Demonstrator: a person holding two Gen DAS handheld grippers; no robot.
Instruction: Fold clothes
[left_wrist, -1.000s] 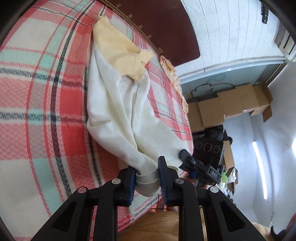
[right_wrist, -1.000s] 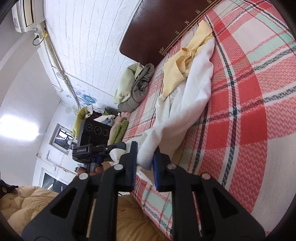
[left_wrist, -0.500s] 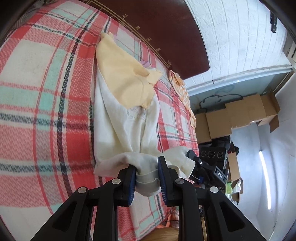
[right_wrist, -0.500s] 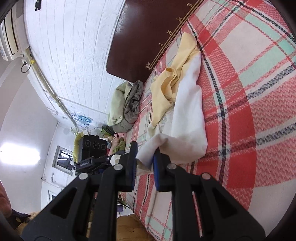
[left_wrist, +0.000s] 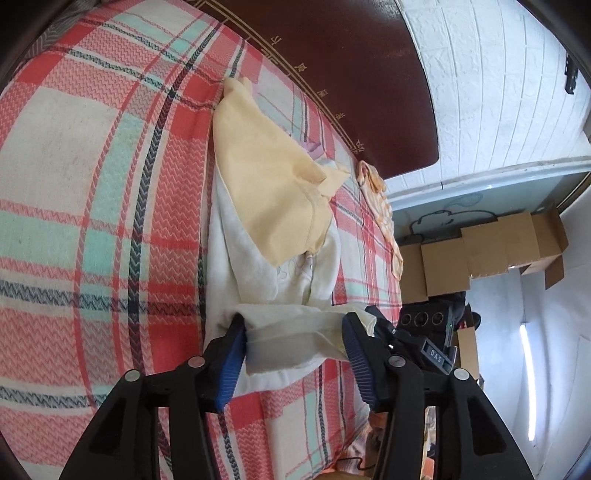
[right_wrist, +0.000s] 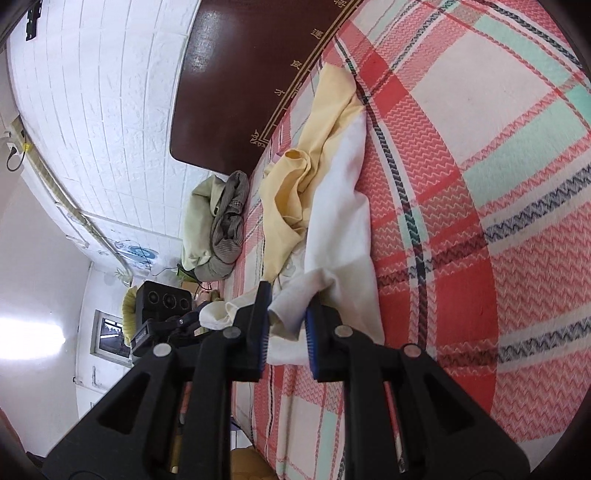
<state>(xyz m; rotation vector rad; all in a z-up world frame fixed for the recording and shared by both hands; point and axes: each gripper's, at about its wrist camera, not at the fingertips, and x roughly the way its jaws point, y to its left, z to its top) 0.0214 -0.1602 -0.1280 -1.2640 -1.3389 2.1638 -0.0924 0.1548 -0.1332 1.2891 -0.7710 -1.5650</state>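
Observation:
A white garment with yellow sleeves (left_wrist: 258, 236) lies on the plaid bedspread (left_wrist: 92, 206), its lower hem folded up over the body. My left gripper (left_wrist: 293, 349) is open, its blue pads wide apart on either side of the folded hem, which rests between them. My right gripper (right_wrist: 286, 326) is shut on the other corner of the white garment's (right_wrist: 340, 229) hem, just above the bed. The yellow part (right_wrist: 295, 181) lies toward the headboard. The other gripper (right_wrist: 159, 328) shows at the left of the right wrist view.
A dark brown headboard (left_wrist: 351, 74) bounds the far end of the bed. A pile of grey and pale green clothes (right_wrist: 218, 225) sits by the headboard. An orange garment (left_wrist: 380, 206) lies at the bed's edge. Cardboard boxes (left_wrist: 480, 254) stand on the floor beyond.
Both grippers carried the hem up the bed toward the yellow top, folding the garment over itself. My left gripper has opened and let go of the hem; the right stays shut.

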